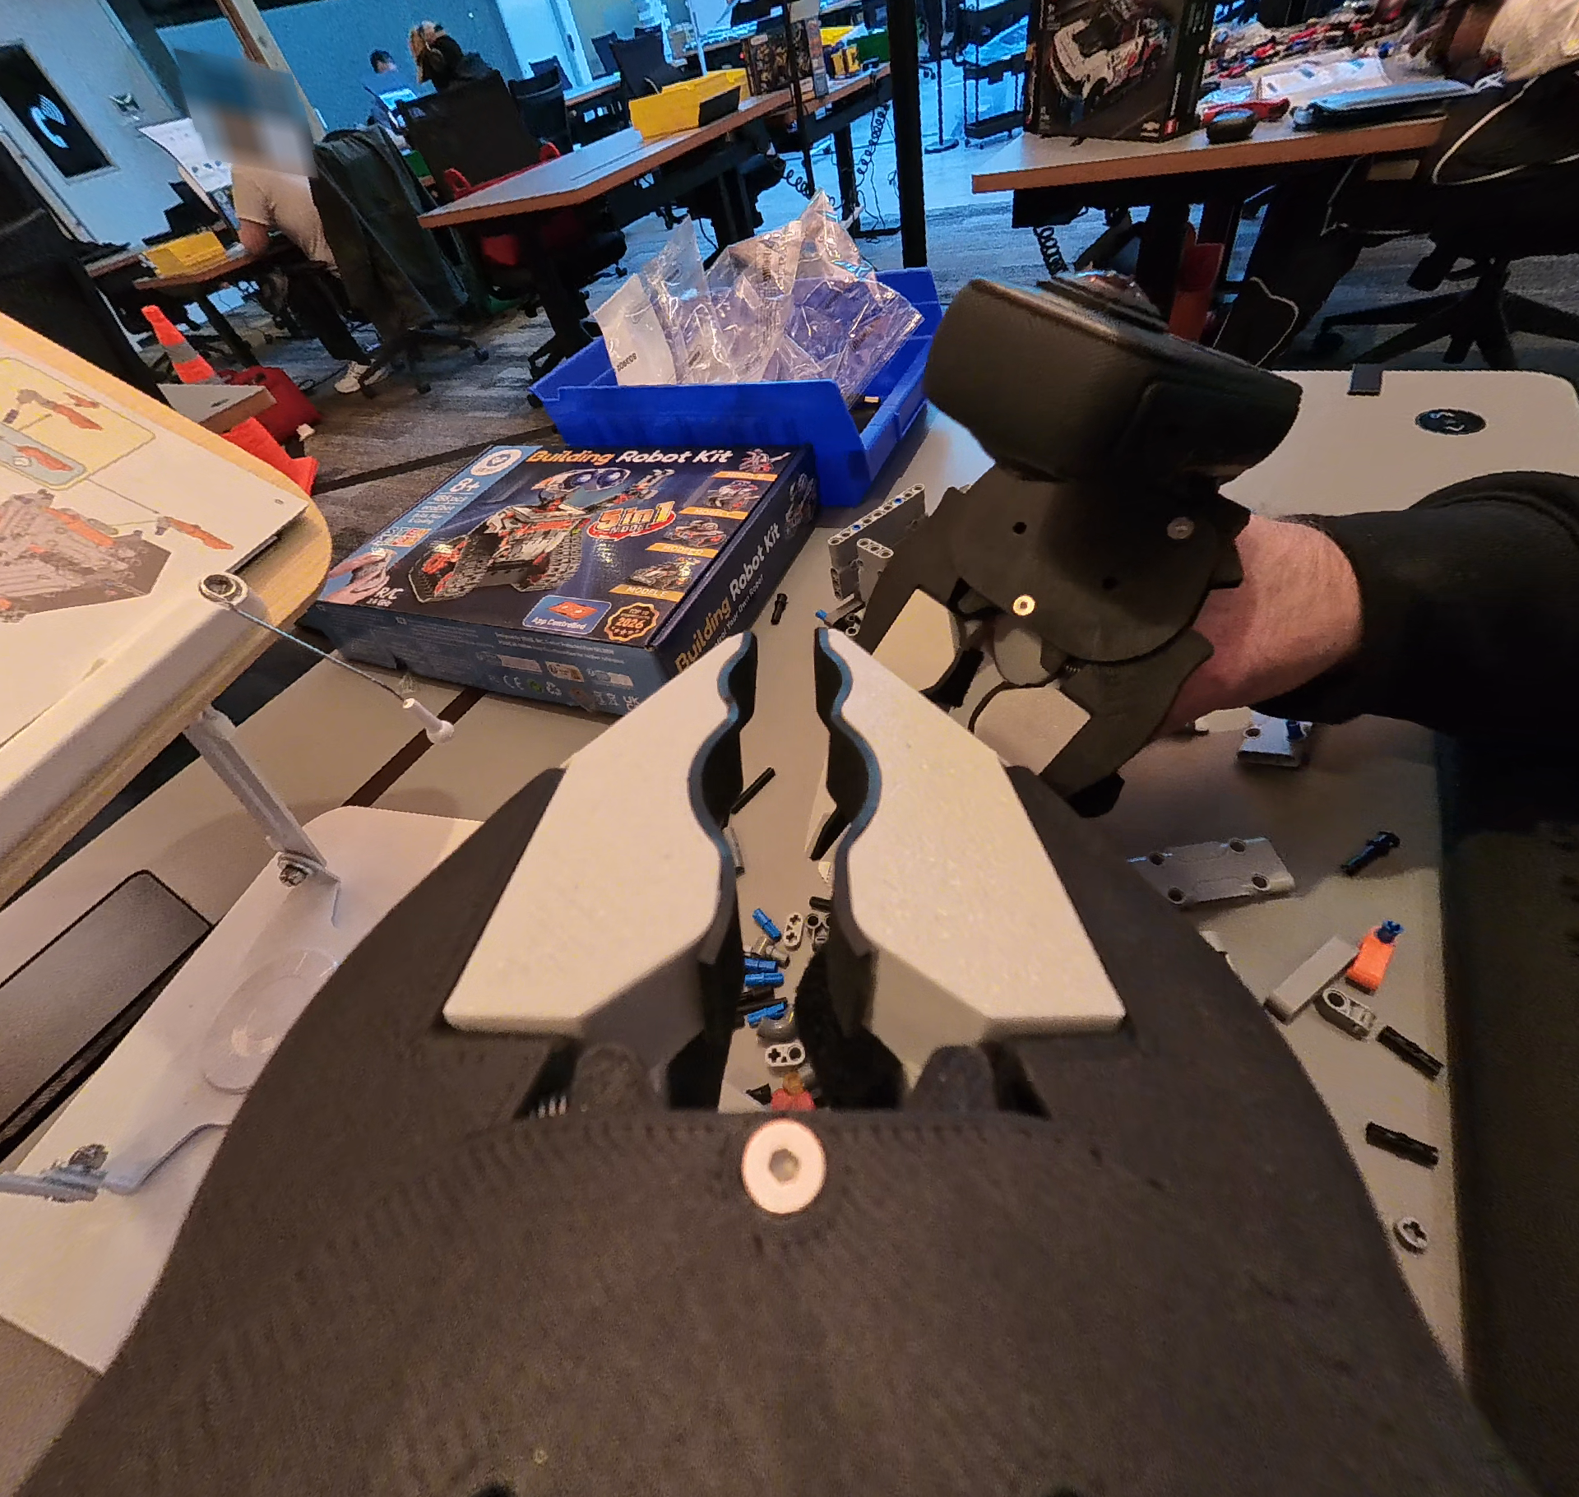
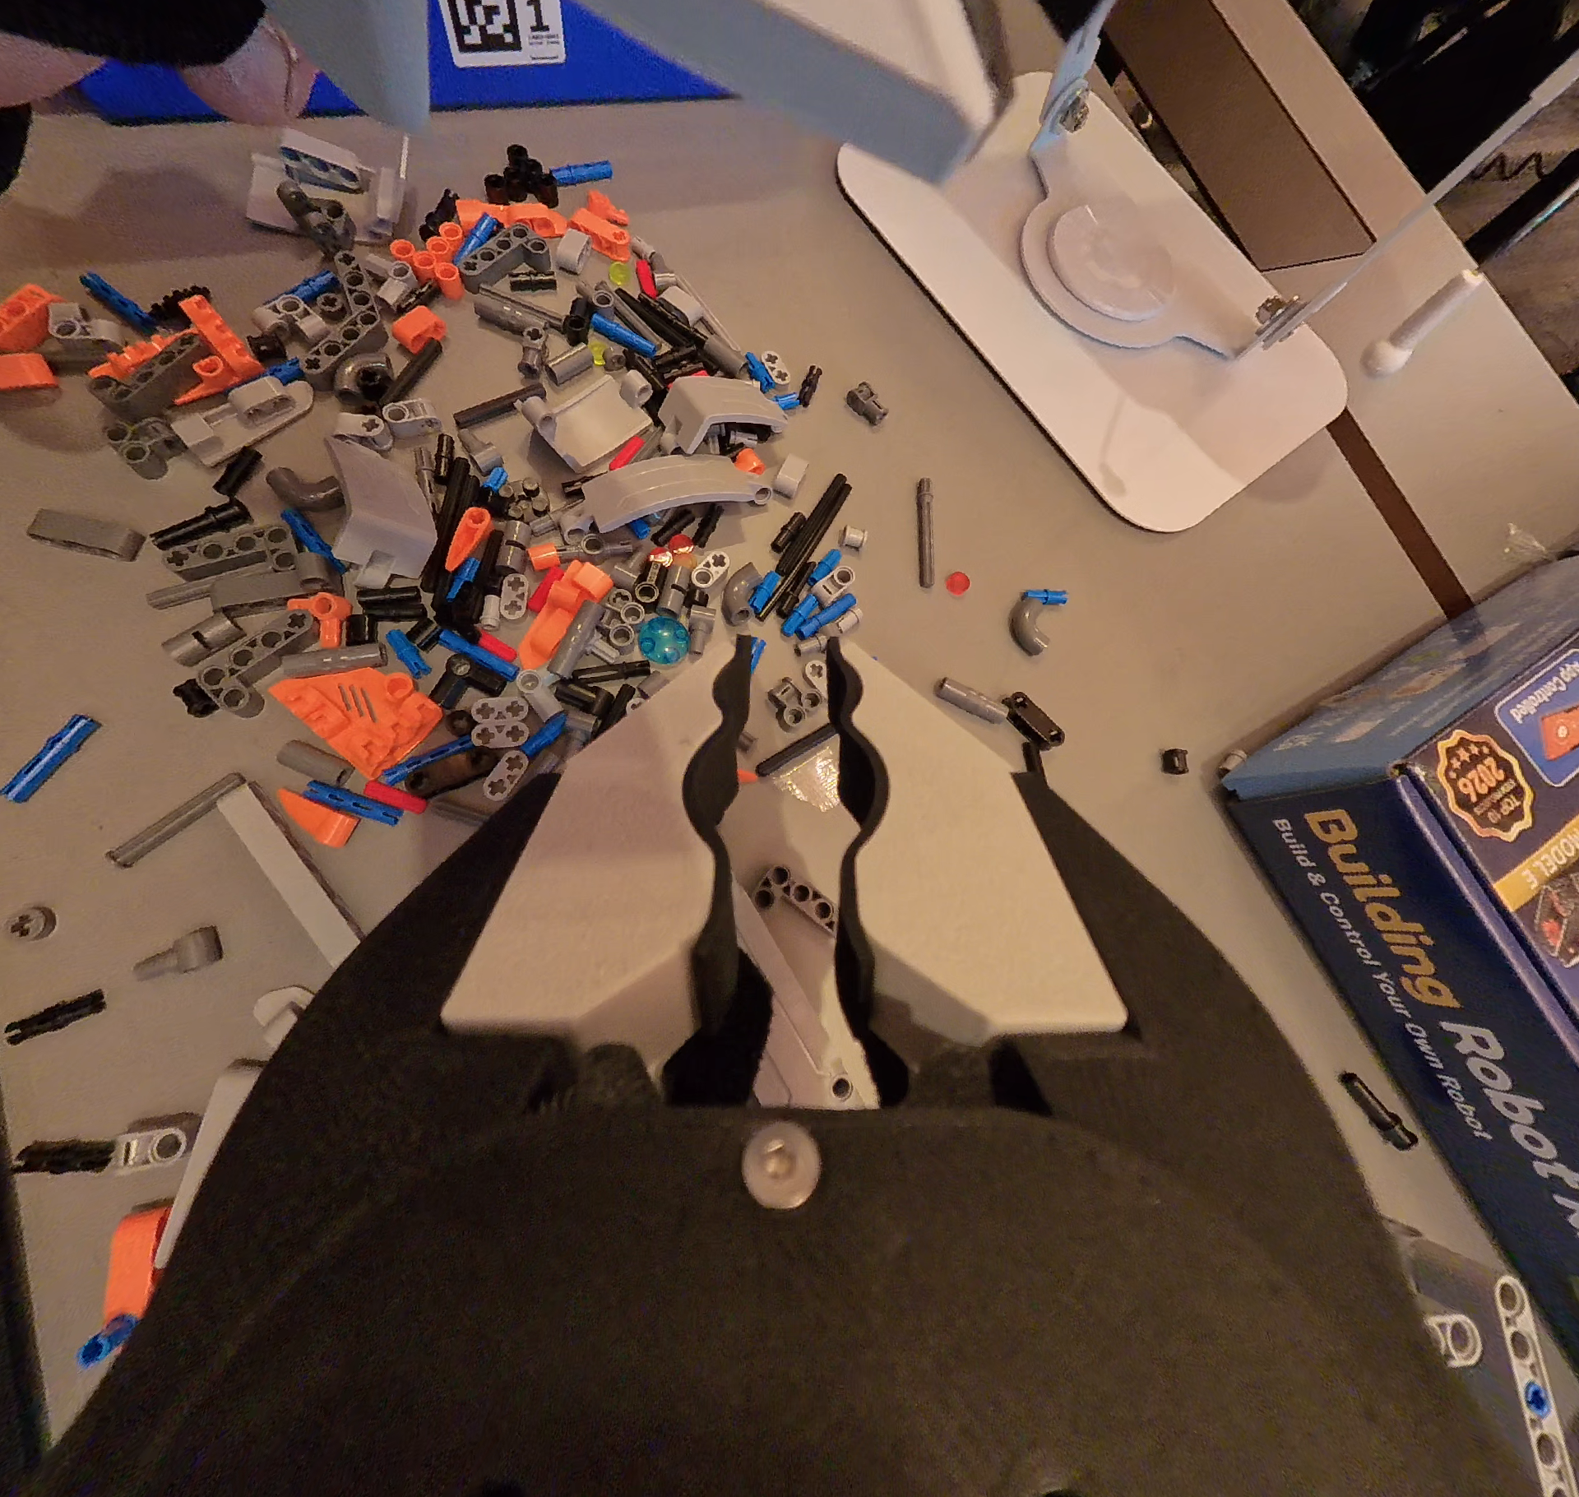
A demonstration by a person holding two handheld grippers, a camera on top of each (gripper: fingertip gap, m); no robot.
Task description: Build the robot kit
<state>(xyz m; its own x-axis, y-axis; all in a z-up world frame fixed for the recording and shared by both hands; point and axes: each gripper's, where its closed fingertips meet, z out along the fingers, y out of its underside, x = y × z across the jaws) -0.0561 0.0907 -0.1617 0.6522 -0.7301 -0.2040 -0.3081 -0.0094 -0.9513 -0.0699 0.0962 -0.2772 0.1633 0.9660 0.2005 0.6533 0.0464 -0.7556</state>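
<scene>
Left tool (image 1: 784,644): slightly parted, holding nothing, above table (image 1: 530,738).
Right tool (image 2: 788,644): slightly parted, holding nothing, over brick pile (image 2: 478,499).
Nearby: kit box (image 1: 564,559).

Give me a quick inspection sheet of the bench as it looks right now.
Surface: grey table, mostly covered.
Job's things: pile of small building pieces, orange, grey, black, blue; kit box; open instruction booklet on white stand.
Clutter: blue bin of clear bags.
Grippers: left gripper and right gripper both open, empty, above loose pieces.
Cables: nothing seen on this table.
Surroundings: desks, chairs, a seated person.
</scene>
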